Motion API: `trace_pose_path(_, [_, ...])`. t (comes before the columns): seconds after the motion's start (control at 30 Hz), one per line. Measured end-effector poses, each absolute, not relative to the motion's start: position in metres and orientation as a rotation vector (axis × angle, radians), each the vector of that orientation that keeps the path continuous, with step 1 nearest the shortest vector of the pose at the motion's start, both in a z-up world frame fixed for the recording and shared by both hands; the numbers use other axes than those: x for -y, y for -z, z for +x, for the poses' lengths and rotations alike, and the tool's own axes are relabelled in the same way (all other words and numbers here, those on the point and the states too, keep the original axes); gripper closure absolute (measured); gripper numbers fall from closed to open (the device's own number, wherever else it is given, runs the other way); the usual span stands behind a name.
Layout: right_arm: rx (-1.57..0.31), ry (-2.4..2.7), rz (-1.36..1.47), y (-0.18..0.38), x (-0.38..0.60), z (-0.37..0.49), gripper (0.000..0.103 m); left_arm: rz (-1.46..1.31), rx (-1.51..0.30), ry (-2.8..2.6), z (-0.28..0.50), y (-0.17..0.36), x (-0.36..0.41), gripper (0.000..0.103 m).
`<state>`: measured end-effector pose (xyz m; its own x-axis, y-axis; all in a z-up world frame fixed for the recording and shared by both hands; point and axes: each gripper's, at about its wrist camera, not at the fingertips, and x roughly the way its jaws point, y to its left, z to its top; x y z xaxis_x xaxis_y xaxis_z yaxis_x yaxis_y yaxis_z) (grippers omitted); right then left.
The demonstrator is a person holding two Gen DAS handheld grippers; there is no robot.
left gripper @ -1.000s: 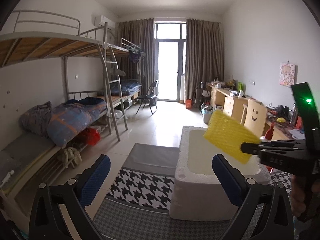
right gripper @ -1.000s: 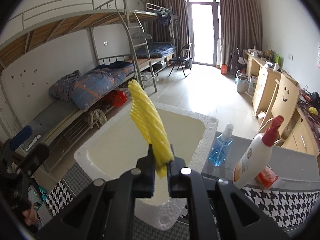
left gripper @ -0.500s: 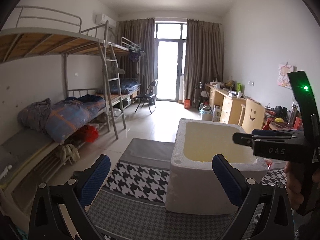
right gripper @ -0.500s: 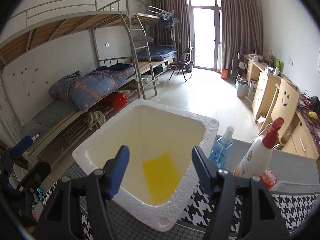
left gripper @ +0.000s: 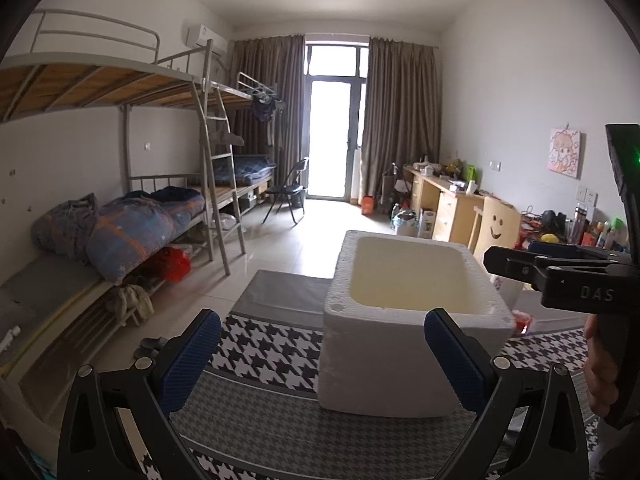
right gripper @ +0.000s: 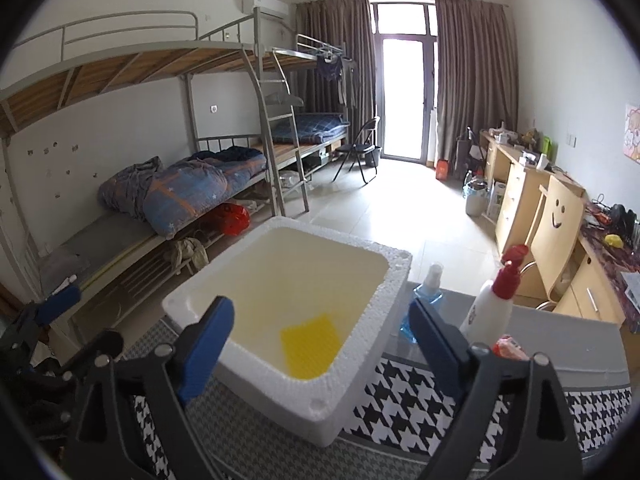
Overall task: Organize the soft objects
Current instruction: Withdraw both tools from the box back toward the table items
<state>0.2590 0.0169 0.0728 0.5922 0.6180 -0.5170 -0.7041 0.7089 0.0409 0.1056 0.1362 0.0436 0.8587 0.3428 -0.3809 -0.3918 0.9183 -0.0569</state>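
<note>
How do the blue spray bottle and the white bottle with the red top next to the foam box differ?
The blue spray bottle is clear blue with a pale spray head; the white bottle is opaque white with a red pump top. The blue spray bottle looks shorter and stands upright, while the white bottle looks taller and seems to lean, though the fisheye may add to that. Both stand beside the foam box, to the right in the right wrist view.

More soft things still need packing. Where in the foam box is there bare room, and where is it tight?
The foam box floor is bare behind and left of the yellow sponge. Tight to its right: blue spray bottle and white pump bottle.
</note>
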Motion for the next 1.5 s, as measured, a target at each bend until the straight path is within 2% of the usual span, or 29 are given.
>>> trace_pose_path(0.2, [-0.500, -0.793, -0.165, -0.078, -0.003, 0.243, 0.008, -0.138, -0.357, -0.363, 0.095, -0.048, -0.126, 0.001])
trace_pose_path(0.93, [-0.379, -0.729, -0.106, -0.073, 0.059, 0.176, 0.008, -0.100, -0.308, -0.336, 0.048, -0.055, -0.094, 0.001])
trace_pose_path(1.5, [-0.374, -0.614, -0.062, -0.046, 0.098, 0.149, 0.008, -0.062, -0.296, -0.259, 0.035, -0.040, -0.066, 0.001])
